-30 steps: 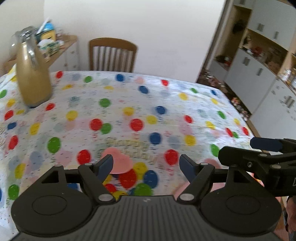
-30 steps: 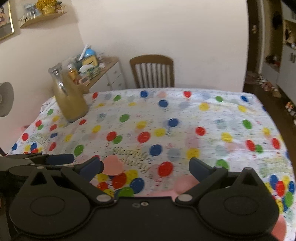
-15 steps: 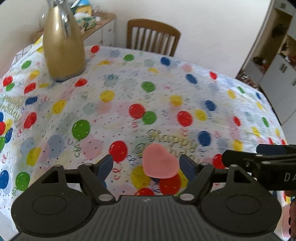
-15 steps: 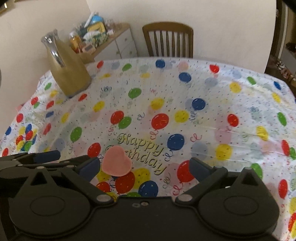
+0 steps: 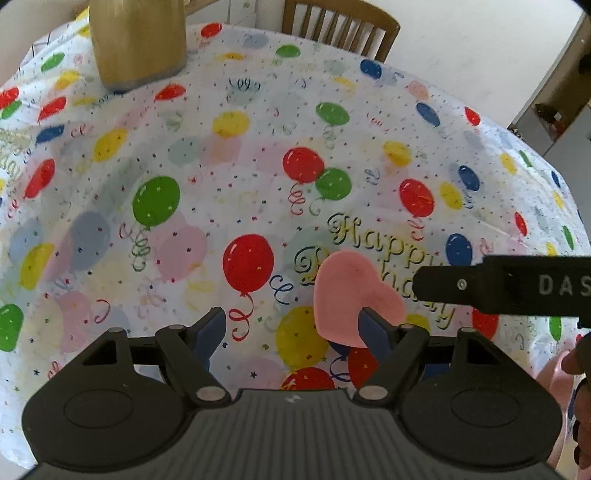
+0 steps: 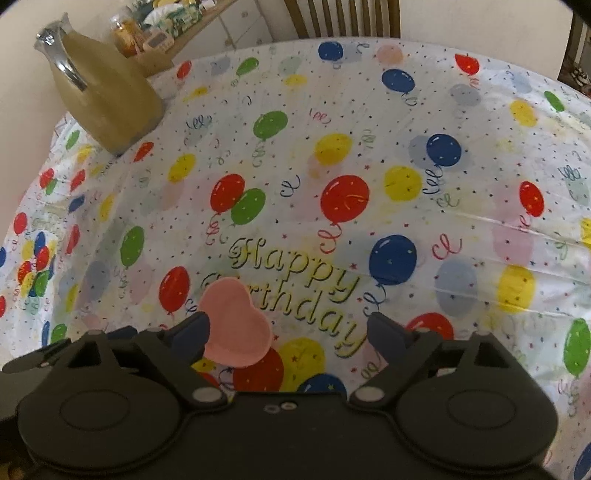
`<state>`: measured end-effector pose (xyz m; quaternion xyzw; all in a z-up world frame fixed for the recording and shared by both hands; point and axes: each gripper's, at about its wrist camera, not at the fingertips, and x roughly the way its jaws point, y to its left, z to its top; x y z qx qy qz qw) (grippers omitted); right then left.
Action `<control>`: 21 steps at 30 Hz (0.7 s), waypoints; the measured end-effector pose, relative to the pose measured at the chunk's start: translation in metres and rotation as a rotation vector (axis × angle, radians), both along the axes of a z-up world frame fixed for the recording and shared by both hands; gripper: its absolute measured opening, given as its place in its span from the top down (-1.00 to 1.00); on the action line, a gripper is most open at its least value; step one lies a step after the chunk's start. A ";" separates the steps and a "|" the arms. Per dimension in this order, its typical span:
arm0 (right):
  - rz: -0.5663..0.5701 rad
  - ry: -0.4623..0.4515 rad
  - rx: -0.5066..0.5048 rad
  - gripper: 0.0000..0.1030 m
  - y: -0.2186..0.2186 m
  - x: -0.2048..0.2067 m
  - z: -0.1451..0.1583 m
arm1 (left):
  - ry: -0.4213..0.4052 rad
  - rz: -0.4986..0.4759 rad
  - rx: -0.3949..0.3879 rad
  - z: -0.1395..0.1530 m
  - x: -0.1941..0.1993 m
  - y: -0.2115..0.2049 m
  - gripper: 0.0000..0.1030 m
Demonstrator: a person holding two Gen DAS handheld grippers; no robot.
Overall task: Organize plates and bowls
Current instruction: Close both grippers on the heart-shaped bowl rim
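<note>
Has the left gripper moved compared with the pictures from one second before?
Yes. The left gripper has come down toward the table: the pink heart and gold jug look larger and nearer now.

Both wrist cameras look steeply down, close over the balloon-print tablecloth (image 5: 184, 147). Both see the pink heart-shaped plate (image 5: 347, 291) (image 6: 236, 325) and the gold jug (image 6: 107, 107).

Wooden chair (image 5: 341, 26) against pale wall (image 5: 480, 48)

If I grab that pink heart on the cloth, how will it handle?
The pink heart lies flat with almost no raised edge, so pinching it will probably be awkward. It looks thin and matte, so likely light. Pushed, it would probably slide on the glossy cloth rather than tip or roll.
</note>
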<state>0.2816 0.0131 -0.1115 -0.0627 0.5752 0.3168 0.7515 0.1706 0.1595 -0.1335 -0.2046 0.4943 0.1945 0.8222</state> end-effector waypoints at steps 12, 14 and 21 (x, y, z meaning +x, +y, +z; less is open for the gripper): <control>0.039 0.089 -0.010 -0.01 0.022 0.006 -0.031 | -0.007 -0.011 0.000 -0.014 0.007 -0.003 -0.50; 0.047 0.087 -0.012 0.07 0.024 0.005 -0.033 | -0.016 -0.013 -0.002 -0.014 0.007 -0.004 -0.37; 0.063 0.094 -0.004 0.55 0.027 0.004 -0.038 | -0.022 -0.015 -0.052 -0.019 0.010 -0.003 0.38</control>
